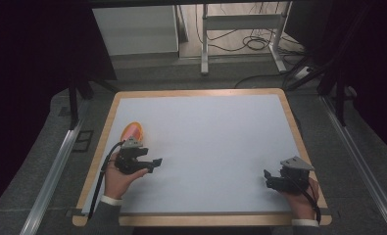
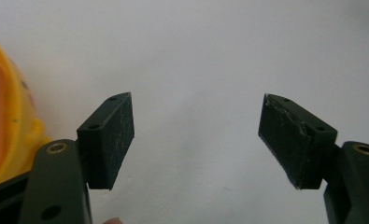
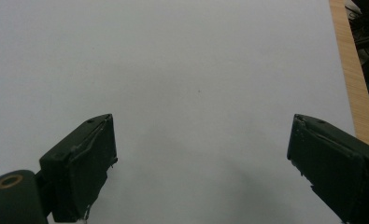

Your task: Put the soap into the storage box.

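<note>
High view: white table point(image 1: 205, 142) with wooden rim; left gripper point(image 1: 152, 163) near the left edge, just beside a yellow-orange object point(image 1: 133, 131); right gripper point(image 1: 269, 177) at lower right. Left gripper view: jaws spread, empty, yellow-orange object at left. Right gripper view: jaws spread over bare white surface.

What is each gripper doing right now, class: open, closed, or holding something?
Left gripper: open, holding nothing; a yellow and orange object sits beside it, outside the jaws.
Right gripper: open, holding nothing, over the white table surface.
</note>
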Available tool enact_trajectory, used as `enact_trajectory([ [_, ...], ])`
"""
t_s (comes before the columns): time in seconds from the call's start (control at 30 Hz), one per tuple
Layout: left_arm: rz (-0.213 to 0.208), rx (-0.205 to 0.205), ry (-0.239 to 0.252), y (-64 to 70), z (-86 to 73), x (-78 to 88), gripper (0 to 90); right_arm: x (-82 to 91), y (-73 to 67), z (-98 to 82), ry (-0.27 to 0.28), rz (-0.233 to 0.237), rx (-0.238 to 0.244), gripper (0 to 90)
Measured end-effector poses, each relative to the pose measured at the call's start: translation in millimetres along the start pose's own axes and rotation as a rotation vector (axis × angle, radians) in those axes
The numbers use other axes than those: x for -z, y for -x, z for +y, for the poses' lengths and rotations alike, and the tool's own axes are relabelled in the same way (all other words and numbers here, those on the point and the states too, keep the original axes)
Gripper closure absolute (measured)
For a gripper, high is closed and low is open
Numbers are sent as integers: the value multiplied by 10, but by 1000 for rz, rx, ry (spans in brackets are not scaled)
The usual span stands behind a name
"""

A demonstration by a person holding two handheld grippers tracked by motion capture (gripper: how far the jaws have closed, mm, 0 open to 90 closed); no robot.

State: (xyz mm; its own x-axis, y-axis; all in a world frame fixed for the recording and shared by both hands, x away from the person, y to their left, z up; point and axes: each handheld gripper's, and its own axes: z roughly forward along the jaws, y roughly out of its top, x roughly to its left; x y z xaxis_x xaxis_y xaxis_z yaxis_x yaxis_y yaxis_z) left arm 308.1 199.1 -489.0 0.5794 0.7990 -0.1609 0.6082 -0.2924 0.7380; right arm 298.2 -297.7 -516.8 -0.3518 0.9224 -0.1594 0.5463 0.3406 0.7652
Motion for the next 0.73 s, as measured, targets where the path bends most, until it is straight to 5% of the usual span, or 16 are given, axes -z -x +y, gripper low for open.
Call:
enact_trajectory([
  [0.17, -44, 0, 6, 72, -142, -82, 278, -3, 3, -4, 0, -1, -1, 77],
  [0.73, -19, 11, 4, 74, -274, -142, 271, 9, -18, 45, 26, 19, -8, 78],
])
